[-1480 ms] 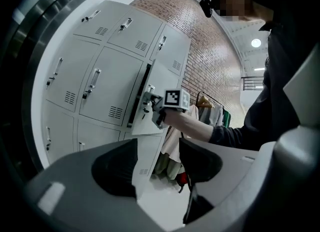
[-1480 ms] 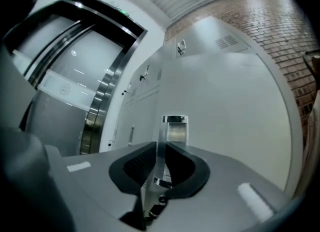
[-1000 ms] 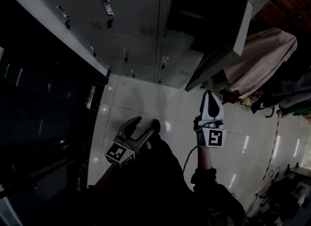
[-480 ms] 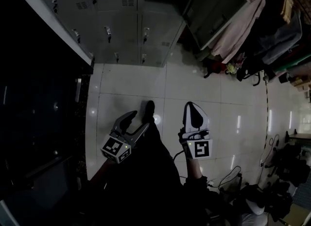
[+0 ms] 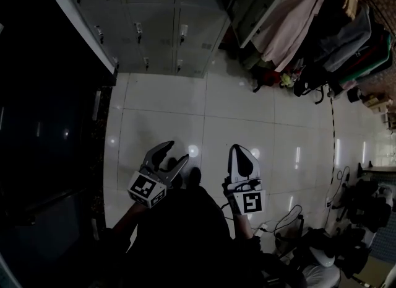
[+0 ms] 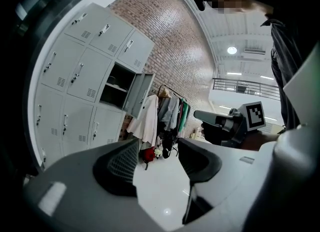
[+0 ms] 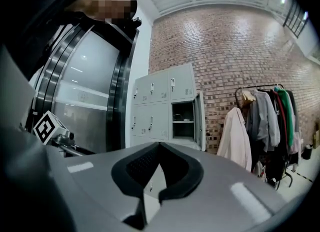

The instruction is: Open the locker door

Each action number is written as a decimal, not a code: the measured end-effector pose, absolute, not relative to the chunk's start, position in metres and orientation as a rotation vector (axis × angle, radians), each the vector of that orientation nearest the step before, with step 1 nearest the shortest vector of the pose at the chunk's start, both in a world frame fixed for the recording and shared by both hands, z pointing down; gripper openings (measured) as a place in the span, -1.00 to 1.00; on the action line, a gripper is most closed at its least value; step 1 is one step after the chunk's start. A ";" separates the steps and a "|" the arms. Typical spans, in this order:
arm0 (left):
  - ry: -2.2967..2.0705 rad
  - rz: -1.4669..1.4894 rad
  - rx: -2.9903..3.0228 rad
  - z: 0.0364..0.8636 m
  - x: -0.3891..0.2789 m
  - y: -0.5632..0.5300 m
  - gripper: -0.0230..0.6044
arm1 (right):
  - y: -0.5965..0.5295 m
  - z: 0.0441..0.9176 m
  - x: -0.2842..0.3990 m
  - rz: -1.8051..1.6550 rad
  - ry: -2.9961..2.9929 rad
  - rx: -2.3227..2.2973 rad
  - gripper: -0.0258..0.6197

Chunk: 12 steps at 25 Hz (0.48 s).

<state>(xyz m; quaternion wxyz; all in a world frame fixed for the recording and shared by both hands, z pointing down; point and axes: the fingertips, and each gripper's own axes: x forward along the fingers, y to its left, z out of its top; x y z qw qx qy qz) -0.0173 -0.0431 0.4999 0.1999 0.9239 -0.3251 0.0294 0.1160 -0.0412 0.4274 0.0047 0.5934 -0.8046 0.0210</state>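
Left hand-held gripper agape, narrowing, empty; right one seemingly closed.

No text, label, number or sign can be read anywhere.

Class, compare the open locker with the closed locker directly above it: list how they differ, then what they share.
The open locker has its door swung out to the right; the closed locker has its door flush. The open locker shows a dark inside with a shelf; the closed locker hides its inside. The closed locker's handle faces the room; the open locker's cannot be seen. Both are grey and in the same column.
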 end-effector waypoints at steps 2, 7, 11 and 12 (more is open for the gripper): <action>-0.920 0.084 2.575 0.502 -0.014 -0.033 -0.12 | -0.028 0.428 0.116 0.066 -2.531 1.835 -0.92; -0.953 0.103 2.568 0.511 -0.001 0.004 -0.12 | 0.010 0.435 0.127 0.047 -2.549 1.806 -0.92; -1.008 0.104 2.553 0.509 0.013 0.047 -0.12 | 0.053 0.441 0.153 0.059 -2.545 1.811 -0.92; -1.024 0.102 2.554 0.507 0.016 0.059 -0.13 | 0.065 0.442 0.159 0.056 -2.549 1.808 -0.92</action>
